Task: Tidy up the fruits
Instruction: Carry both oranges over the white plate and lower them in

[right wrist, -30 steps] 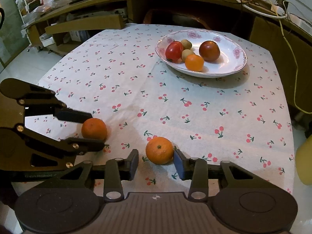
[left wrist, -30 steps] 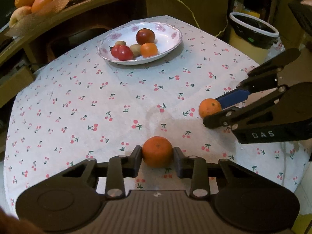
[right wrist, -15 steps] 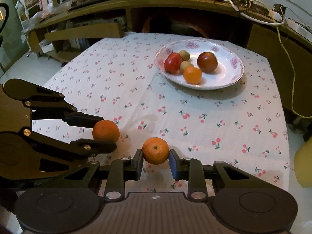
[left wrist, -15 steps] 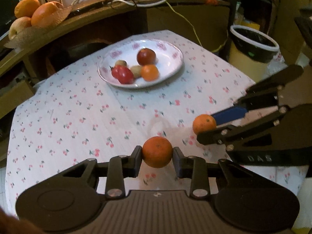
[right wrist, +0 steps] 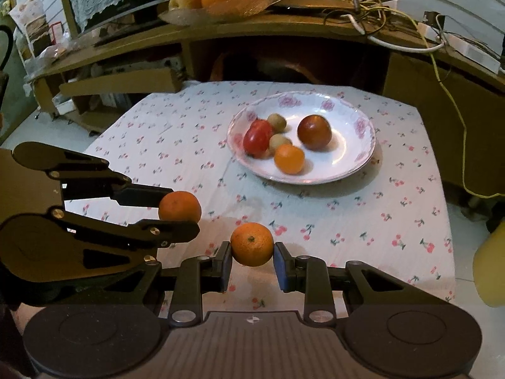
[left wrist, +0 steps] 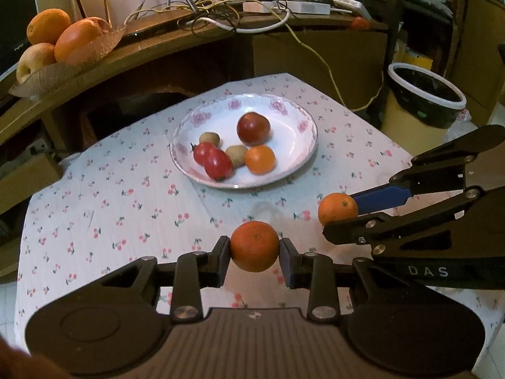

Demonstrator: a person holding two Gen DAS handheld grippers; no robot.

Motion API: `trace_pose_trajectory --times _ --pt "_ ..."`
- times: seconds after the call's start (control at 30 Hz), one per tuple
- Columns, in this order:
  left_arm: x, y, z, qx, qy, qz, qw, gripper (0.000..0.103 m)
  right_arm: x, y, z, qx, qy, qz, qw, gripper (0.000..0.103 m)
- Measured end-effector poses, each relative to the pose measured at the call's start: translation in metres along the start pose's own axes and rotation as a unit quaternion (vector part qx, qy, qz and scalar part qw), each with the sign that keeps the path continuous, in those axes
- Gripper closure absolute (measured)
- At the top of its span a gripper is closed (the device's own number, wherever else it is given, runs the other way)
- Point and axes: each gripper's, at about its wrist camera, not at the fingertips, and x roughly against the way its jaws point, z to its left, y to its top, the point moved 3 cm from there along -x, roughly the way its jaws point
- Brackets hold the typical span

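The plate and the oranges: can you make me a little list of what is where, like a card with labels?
left gripper: shut on a darker orange
right gripper: shut on a lighter orange
oranges: both lifted off the cherry tablecloth, side by side
plate: ahead, on the tablecloth
on the plate: red tomatoes, two small brown fruits, a dark red fruit, a small orange fruit
shelf behind: fruit bowl

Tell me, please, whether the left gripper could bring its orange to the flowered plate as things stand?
Probably yes: the left gripper grips its orange, and bare tablecloth lies between it and the plate. The right gripper sits off to the side.
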Motion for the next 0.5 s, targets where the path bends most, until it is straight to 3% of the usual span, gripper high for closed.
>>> trace_pose_trajectory --times 0.5 --pt "-0.032 0.056 0.019 0.002 0.022 -0.03 0.9993 0.065 -0.019 0.043 -0.033 -0.034 -0.02 -0.033 0.999 0.074"
